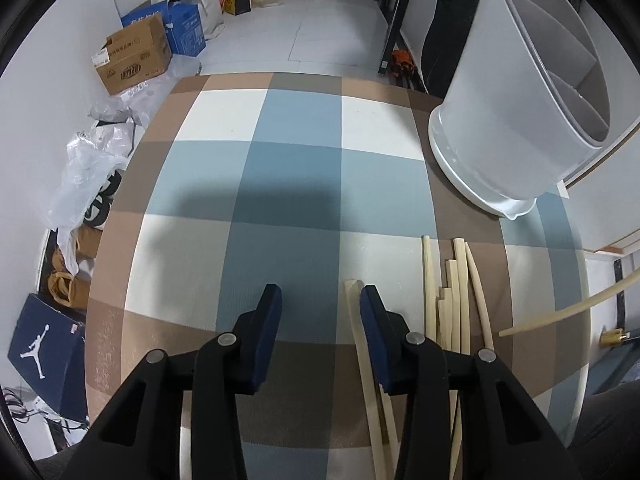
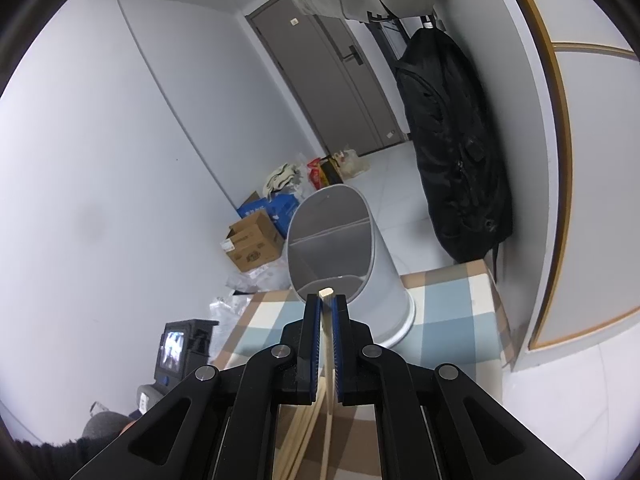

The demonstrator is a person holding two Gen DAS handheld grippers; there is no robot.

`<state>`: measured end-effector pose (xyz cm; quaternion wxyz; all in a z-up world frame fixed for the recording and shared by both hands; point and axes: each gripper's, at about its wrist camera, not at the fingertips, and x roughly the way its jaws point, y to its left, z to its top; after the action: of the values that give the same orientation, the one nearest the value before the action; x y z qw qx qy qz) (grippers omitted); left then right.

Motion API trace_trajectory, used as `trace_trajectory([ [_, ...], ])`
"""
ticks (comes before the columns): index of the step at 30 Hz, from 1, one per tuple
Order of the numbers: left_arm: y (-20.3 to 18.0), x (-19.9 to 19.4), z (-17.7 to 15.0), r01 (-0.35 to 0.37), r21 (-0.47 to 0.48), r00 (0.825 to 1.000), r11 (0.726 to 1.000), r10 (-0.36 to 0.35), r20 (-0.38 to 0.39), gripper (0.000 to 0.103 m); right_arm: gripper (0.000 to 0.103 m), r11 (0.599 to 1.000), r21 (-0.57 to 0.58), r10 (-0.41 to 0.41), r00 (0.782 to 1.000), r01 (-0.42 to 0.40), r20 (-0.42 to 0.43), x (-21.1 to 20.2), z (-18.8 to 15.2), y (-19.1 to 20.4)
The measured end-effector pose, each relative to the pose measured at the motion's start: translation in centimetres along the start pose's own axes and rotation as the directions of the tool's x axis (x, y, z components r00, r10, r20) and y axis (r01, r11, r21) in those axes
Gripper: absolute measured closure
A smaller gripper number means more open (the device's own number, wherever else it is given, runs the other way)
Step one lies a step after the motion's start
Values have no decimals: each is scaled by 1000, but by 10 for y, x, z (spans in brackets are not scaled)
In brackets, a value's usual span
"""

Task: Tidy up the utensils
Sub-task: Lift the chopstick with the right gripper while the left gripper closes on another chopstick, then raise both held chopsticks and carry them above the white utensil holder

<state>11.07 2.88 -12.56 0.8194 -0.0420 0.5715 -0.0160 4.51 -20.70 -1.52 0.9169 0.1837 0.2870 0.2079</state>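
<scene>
1. The right hand-held gripper (image 2: pixel 326 312) is clamped on a single chopstick (image 2: pixel 327 344), lifted above the desk (image 1: pixel 304 184) and aimed toward the holder (image 2: pixel 320 248).
2. The left hand-held gripper (image 1: pixel 320 300) hangs open over the loose chopsticks (image 1: pixel 456 300).
3. Risk: the thin stick could pivot in the pads and strike the holder's rim or a divider.
4. The far end of the held chopstick and the holder's compartment floors are hidden.

Only clear mark is the Jumpman logo on the navy shoebox (image 1: pixel 48 354) on the floor. Printing on the cardboard box (image 1: pixel 134 60) and blue box (image 1: pixel 186 28) is too blurry to read.
</scene>
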Motion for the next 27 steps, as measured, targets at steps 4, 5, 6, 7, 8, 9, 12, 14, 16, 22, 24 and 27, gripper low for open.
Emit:
trace_trajectory([
  [4, -3, 0, 2, -36, 17, 999, 999, 37, -12, 67, 98, 1000, 1, 0, 1000, 0, 2, -1, 0, -1],
  [5, 2, -4, -6, -41, 18, 999, 999, 41, -10, 67, 98, 1000, 2, 0, 1000, 0, 3, -1, 0, -1],
  [6, 3, -3, -7, -55, 19, 998, 998, 55, -11, 67, 98, 1000, 1, 2, 1000, -2, 4, -1, 0, -1],
  [7, 4, -2, -10, -62, 24, 998, 998, 62, -27, 67, 98, 1000, -1, 1, 1000, -1, 5, -1, 0, -1],
  [8, 4, -1, -11, -63, 29, 998, 998, 64, -21, 67, 98, 1000, 0, 1, 1000, -1, 6, -1, 0, -1],
  [9, 4, -3, -15, -71, 41, 997, 997, 71, -17, 67, 98, 1000, 2, 3, 1000, -3, 9, -2, 1, -1],
  [12, 4, -4, -19, -80, 53, 997, 995, 80, -9, 67, 98, 1000, 4, 6, 1000, -6, 12, -4, 1, -2],
  [14, 5, -4, -19, -82, 47, 996, 996, 83, -13, 67, 98, 1000, 3, 7, 1000, -7, 14, -4, 1, -2],
  [16, 6, -3, -17, -83, 36, 996, 996, 84, -23, 68, 98, 1000, 2, 8, 1000, -8, 14, -5, 0, -1],
  [22, -1, -2, -15, -49, 21, 999, 999, 49, -21, 99, 98, 1000, -9, 3, 1000, -2, 20, -6, 0, 1],
  [24, -1, -2, -14, -38, 3, 999, 999, 38, -19, 101, 98, 1000, -10, 0, 1000, 0, 19, -6, 0, 1],
  [27, 6, -4, -14, 13, -49, 1000, 999, -13, -4, 101, 98, 1000, -16, -7, 1000, 7, 17, -5, -1, 2],
])
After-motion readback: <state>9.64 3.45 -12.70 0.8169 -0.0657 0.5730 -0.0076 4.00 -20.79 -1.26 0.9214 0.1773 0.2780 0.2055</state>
